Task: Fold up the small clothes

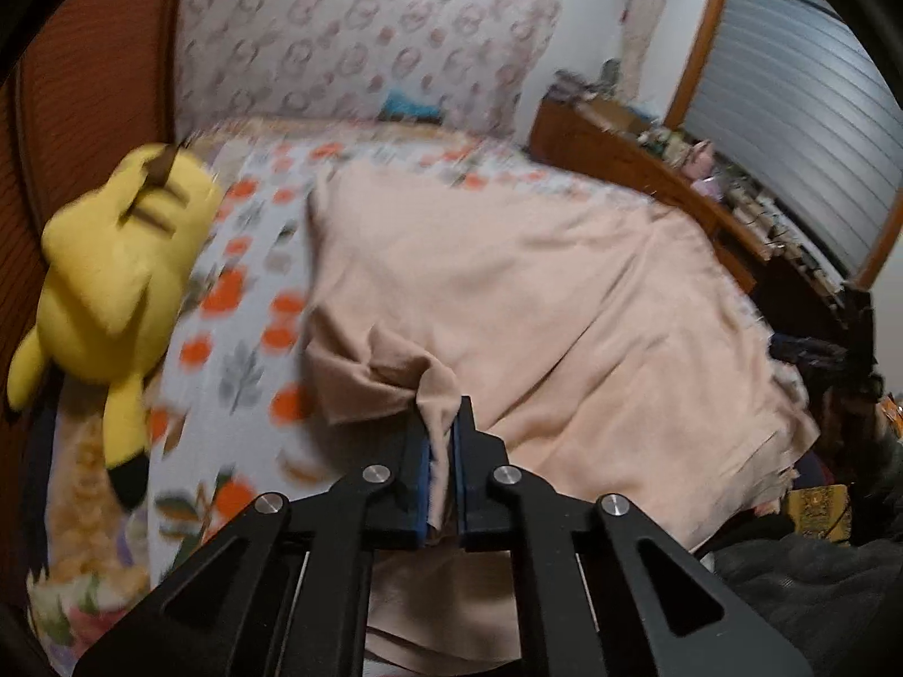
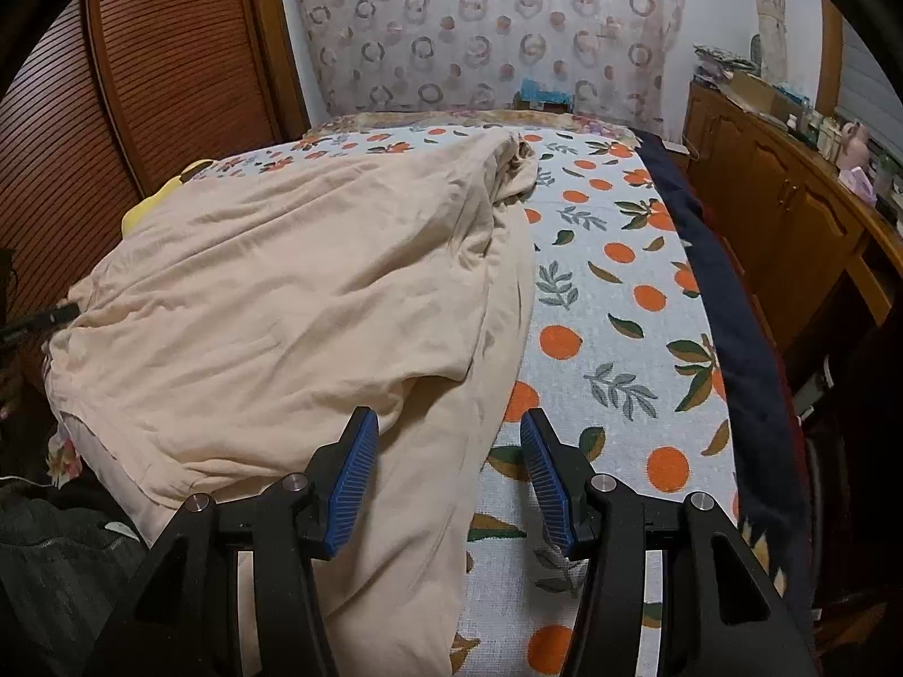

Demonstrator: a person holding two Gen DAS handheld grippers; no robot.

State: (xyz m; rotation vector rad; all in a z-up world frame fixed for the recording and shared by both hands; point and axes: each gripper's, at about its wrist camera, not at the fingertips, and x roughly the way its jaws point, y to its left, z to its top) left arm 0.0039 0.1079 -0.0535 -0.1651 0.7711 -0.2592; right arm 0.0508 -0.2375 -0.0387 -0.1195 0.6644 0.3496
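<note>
A pale peach garment [image 1: 508, 293] lies spread over the bed. My left gripper [image 1: 443, 445] is shut on a bunched edge of it, and the cloth hangs down between the blue pads. The left wrist view is blurred. In the right wrist view the same garment [image 2: 293, 293] covers the left half of the bed, with a long part running down toward me. My right gripper [image 2: 446, 451] is open and empty, just above that near part of the cloth. Its left fingertip [image 2: 361, 440] is over the cloth and its right fingertip is over the bedspread.
The bedspread [image 2: 621, 304] is white with orange fruit and leaves. A yellow plush toy [image 1: 118, 271] lies at the bed's left side. A wooden slatted door [image 2: 169, 73] stands at the left. A wooden cabinet [image 2: 779, 214] with clutter on top runs along the right. A dark blanket edge [image 2: 728, 304] borders the bed's right side.
</note>
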